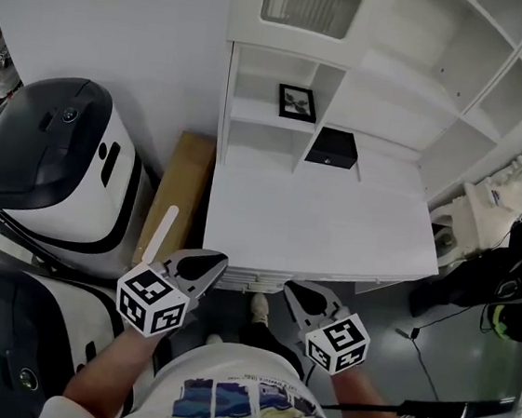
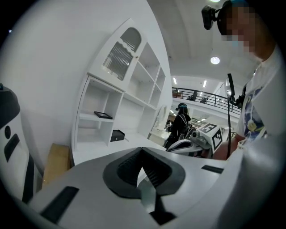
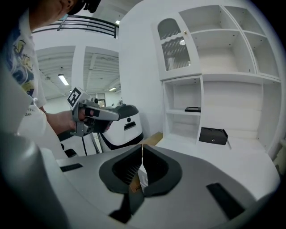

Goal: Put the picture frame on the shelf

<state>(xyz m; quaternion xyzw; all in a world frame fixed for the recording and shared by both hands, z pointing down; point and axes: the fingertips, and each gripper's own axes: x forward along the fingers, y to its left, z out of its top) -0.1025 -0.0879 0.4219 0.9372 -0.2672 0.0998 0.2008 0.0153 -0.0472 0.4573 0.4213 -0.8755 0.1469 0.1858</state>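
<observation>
In the head view, we hold both tools low in front of the white desk top, well short of the tall white shelf unit at its far edge. The small black-framed picture frame is on the middle shelf of the unit's lower left compartment. A small black box sits on the desk just right of that compartment. A flat brown cardboard sheet lies beside the desk's left edge, next to a rounded white-and-black machine. In the left gripper view, the left gripper has its dark ribbed jaws pressed together with nothing between them; the picture frame lies flat on its shelf far ahead. In the right gripper view, the right gripper likewise has its jaws closed together and holds nothing. The frame shows on that shelf, above and to the left of the black box.
</observation>
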